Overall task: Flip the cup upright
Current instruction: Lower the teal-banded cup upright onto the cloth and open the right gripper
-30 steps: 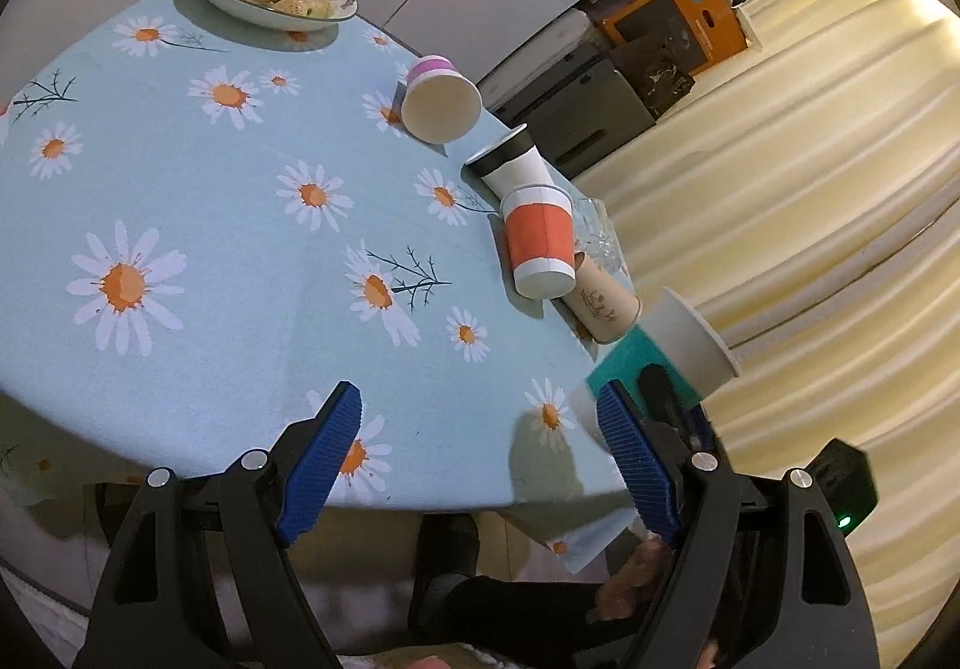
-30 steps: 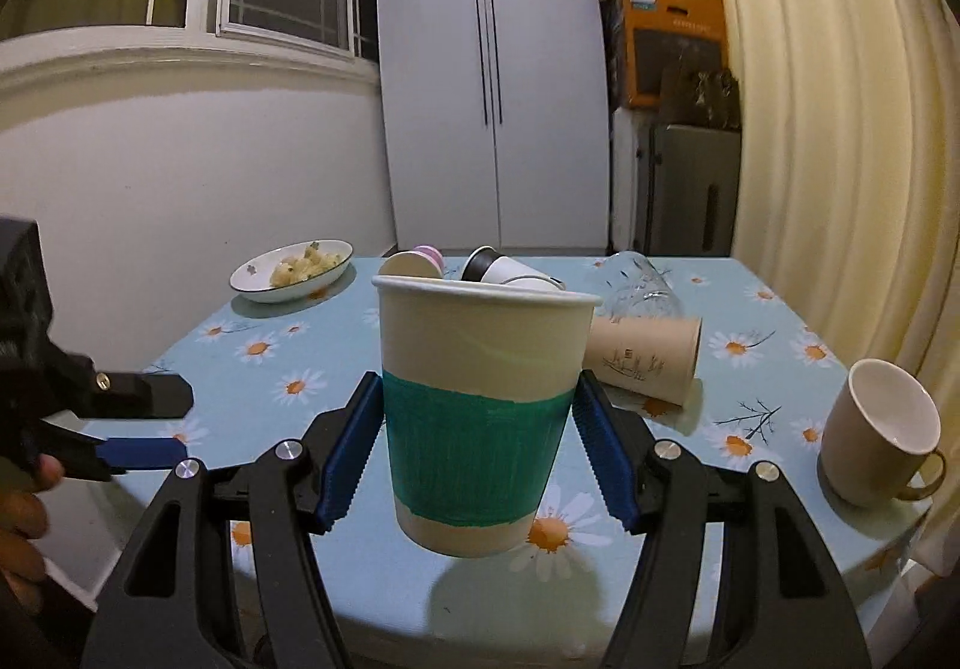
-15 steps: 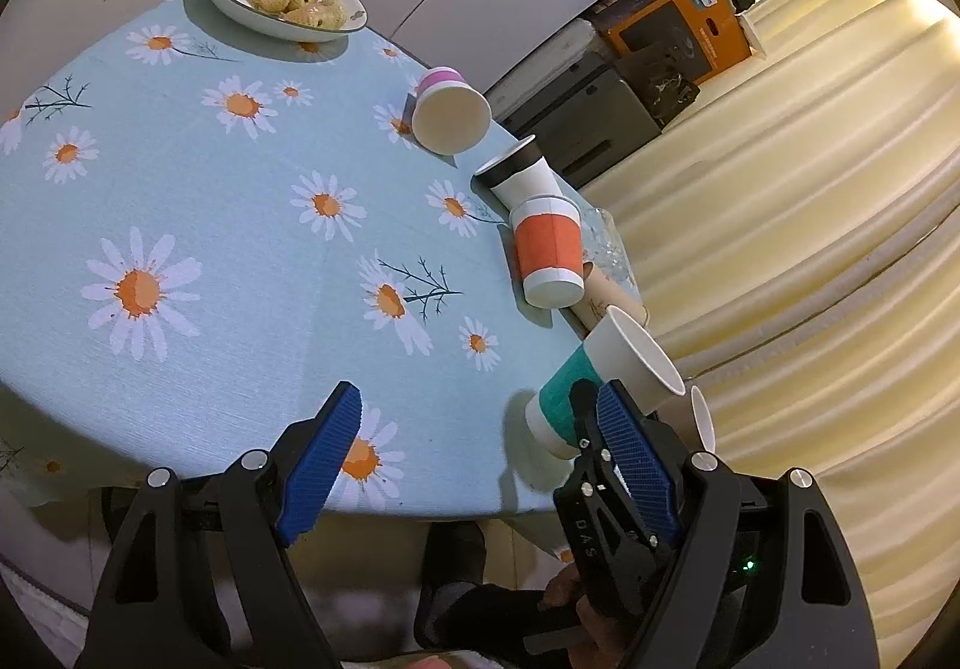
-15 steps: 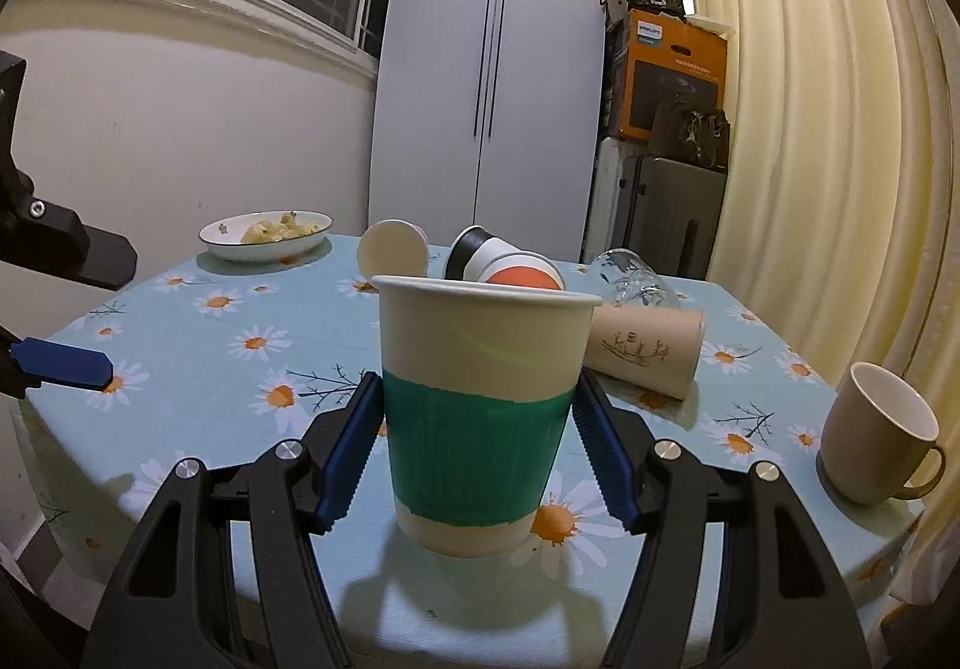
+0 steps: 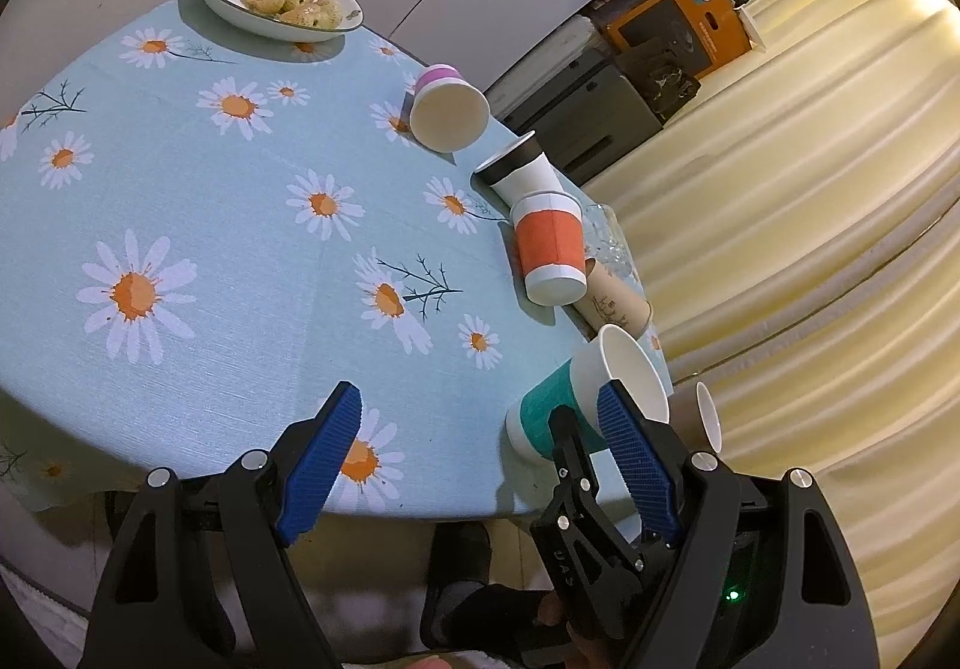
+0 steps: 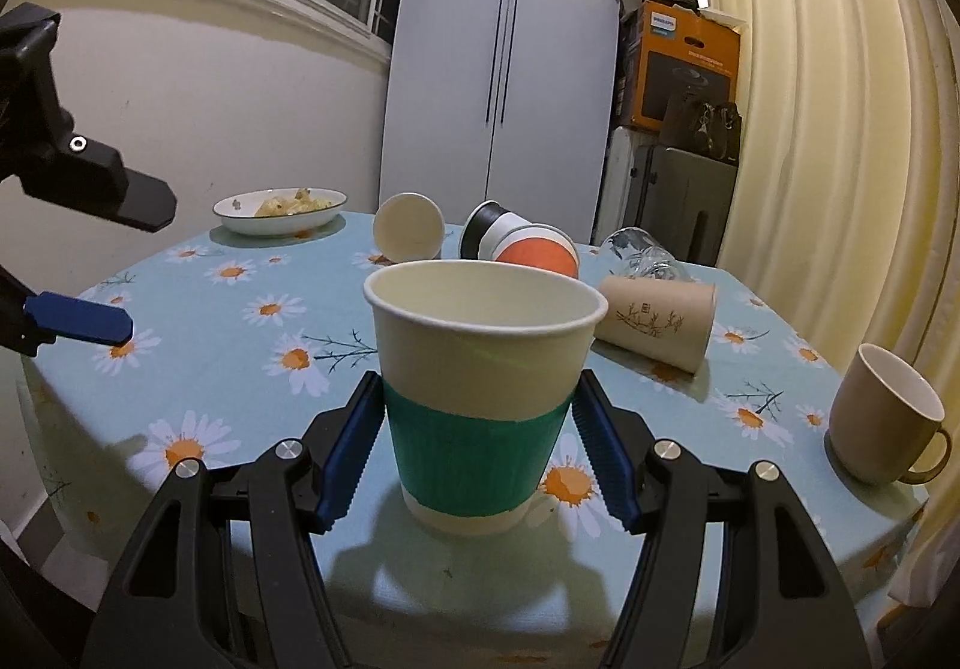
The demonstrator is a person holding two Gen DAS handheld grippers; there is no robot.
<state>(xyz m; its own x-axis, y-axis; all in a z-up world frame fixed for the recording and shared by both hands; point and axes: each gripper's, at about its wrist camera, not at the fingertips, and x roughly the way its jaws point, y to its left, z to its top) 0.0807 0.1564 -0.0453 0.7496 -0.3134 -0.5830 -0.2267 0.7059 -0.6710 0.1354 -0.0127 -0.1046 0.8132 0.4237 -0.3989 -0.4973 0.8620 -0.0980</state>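
Note:
A white paper cup with a green band (image 6: 480, 393) stands upright near the front edge of the daisy tablecloth table (image 6: 240, 369). My right gripper (image 6: 480, 453) is shut on the cup, blue pads against its green band; the base looks to rest on the cloth. In the left wrist view the same cup (image 5: 576, 399) shows at the table's near right edge with the right gripper's fingers around it. My left gripper (image 5: 480, 465) is open and empty, hovering over the table's front edge.
Several cups lie on their sides: a pink-banded one (image 5: 447, 108), a black-rimmed one (image 5: 519, 171), an orange-banded one (image 5: 549, 255), a brown printed one (image 6: 657, 321). A glass (image 6: 642, 255) lies behind. A bowl of food (image 5: 279, 3) sits far left. A beige mug (image 6: 882, 423) stands right.
My right gripper has brought the green-banded cup down from above the table to its surface near the front edge. The left gripper stays open and has drifted a little.

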